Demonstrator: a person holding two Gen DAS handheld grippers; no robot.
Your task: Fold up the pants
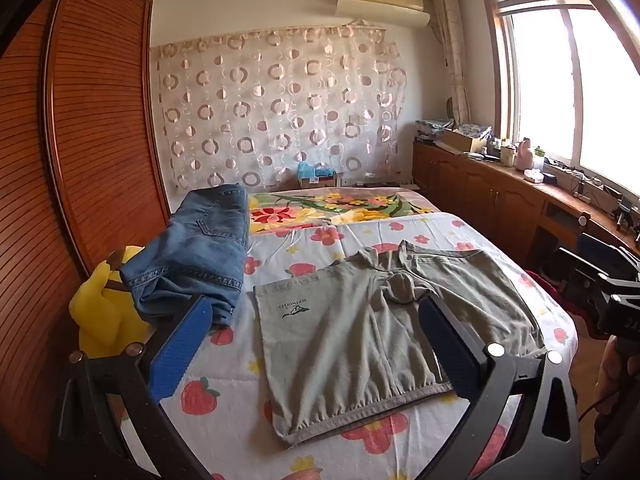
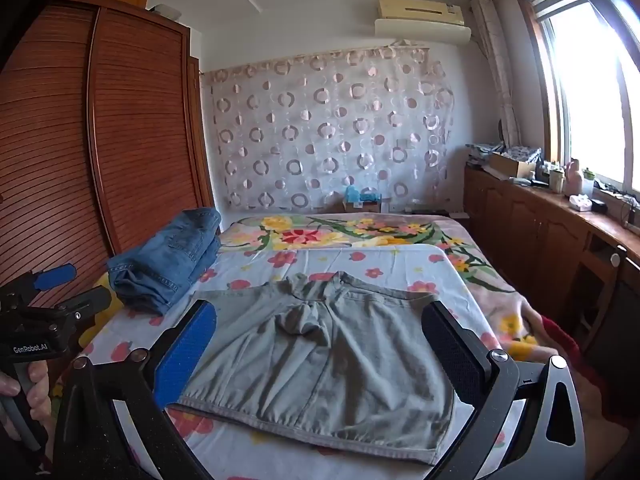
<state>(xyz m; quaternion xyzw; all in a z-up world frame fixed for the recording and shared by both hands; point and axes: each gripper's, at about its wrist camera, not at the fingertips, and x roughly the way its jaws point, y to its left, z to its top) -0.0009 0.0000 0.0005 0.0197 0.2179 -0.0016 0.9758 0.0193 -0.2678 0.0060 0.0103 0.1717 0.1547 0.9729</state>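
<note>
Grey-green pants [image 1: 352, 344] [image 2: 320, 364] lie spread flat on the flowered bed sheet [image 1: 400, 232] [image 2: 256, 260], waistband towards the far wall and hems towards me, with a printed pocket lining showing at the left. My left gripper [image 1: 316, 340] hovers open above their near left part, nothing between its blue-padded fingers [image 1: 180, 344]. Over the near middle of the pants, my right gripper [image 2: 320, 344] is also open and holds nothing. In the right wrist view the left gripper [image 2: 72, 286] shows at the left edge, held by a hand [image 2: 28, 396].
Folded blue jeans [image 1: 196, 252] [image 2: 168, 256] are stacked at the bed's left side, beside a yellow soft object [image 1: 104, 312]. A slatted wooden wardrobe [image 1: 92, 128] stands close on the left. Low wooden cabinets [image 2: 532, 224] with clutter run under the window on the right.
</note>
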